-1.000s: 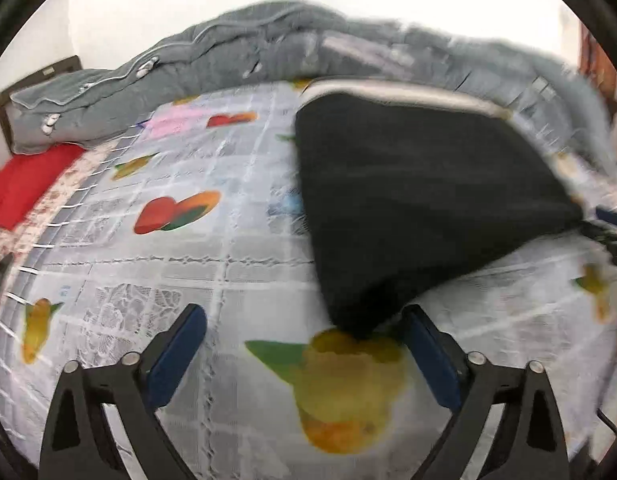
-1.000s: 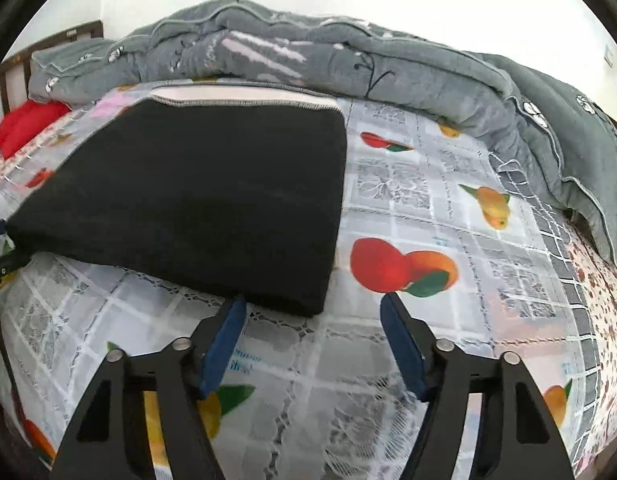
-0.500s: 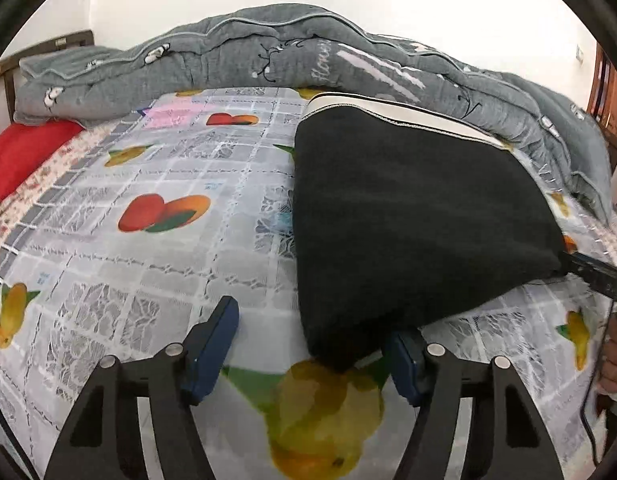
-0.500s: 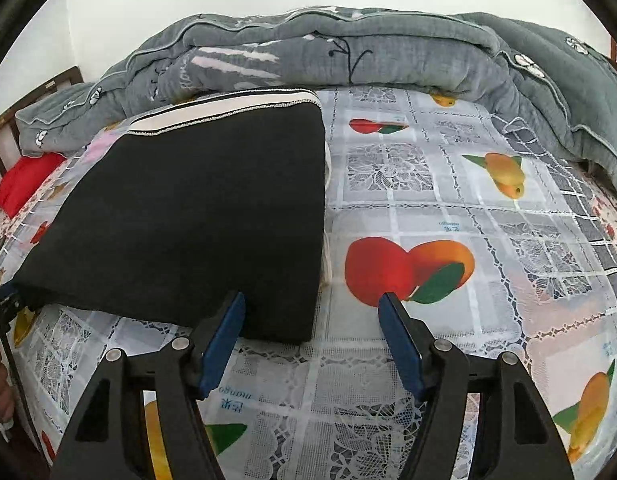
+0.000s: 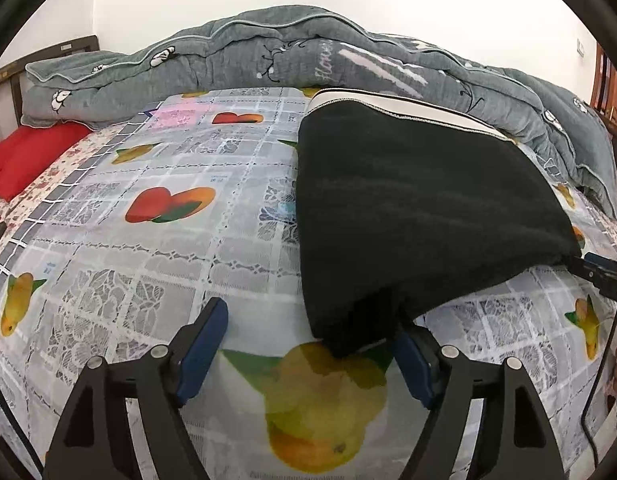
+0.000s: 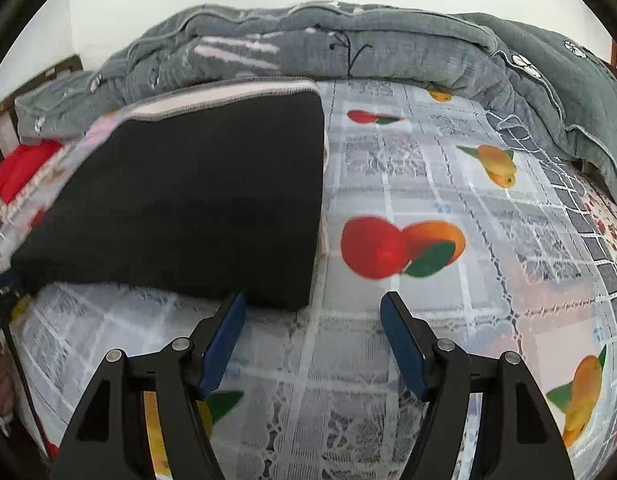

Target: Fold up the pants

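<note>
Black pants (image 5: 412,208) with a white waistband lie folded flat on the fruit-print bed sheet (image 5: 188,248); they also show in the right wrist view (image 6: 196,204). My left gripper (image 5: 308,344) is open, its right finger under the near left corner of the pants. My right gripper (image 6: 312,320) is open, just in front of the near right corner, its left finger touching the pants' edge. The right gripper's tip shows at the right edge of the left wrist view (image 5: 604,272).
A rumpled grey quilt (image 5: 308,60) lies along the far side of the bed and down the right side (image 6: 548,92). A red pillow (image 5: 32,152) sits at the far left by the wooden headboard (image 5: 44,56).
Both grippers have drawn back slightly from the pants' near corners and stayed open. The pants have settled flat on the sheet.
</note>
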